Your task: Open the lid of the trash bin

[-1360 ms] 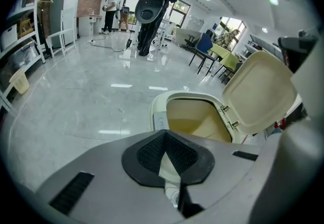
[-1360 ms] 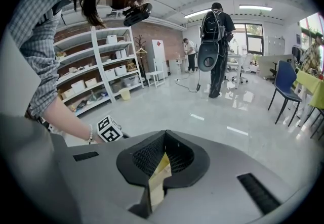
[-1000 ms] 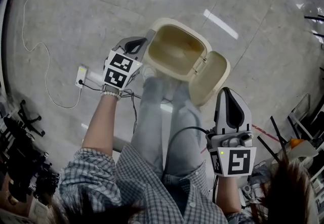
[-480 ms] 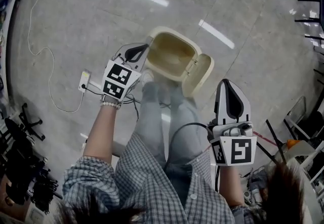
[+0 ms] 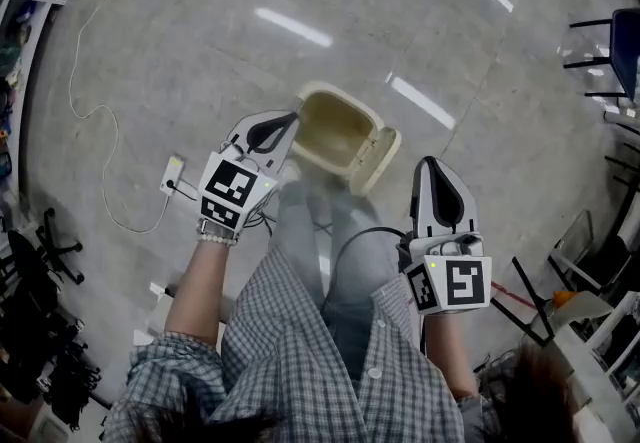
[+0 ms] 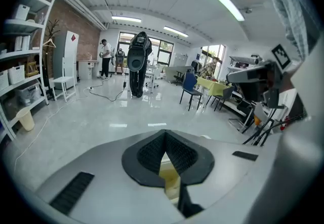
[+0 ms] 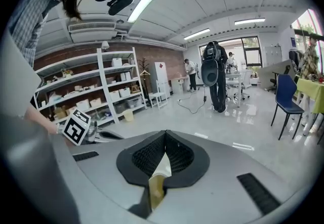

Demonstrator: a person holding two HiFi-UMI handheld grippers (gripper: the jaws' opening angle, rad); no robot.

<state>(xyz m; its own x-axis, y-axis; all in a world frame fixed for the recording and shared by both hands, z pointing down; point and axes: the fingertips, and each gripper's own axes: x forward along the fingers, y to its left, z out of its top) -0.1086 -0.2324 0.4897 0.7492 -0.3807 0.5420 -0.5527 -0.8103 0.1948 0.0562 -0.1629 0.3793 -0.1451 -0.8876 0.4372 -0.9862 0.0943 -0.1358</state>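
The trash bin point(image 5: 335, 126) stands with its mouth clear from above, its lid point(image 5: 384, 161) hanging at 4 o'clock. Bare floor point(image 5: 200, 61) runs open from 9 to 2 o'clock. A socket box point(image 5: 172, 176) lies at 8 o'clock and the person's legs point(image 5: 320, 231) crowd 6 o'clock.

— Was it bright?
— Evenly so; ceiling strip lights point(image 6: 223, 3) shone overhead; the polished floor point(image 5: 180, 41) threw them back as white streaks of glare.
— Shadows?
— Faint and soft; only the trash bin point(image 5: 335, 126) held shade inside.
— And sharpness?
— Fair at centre; every view bowed at its edges; both gripper views had black corners.
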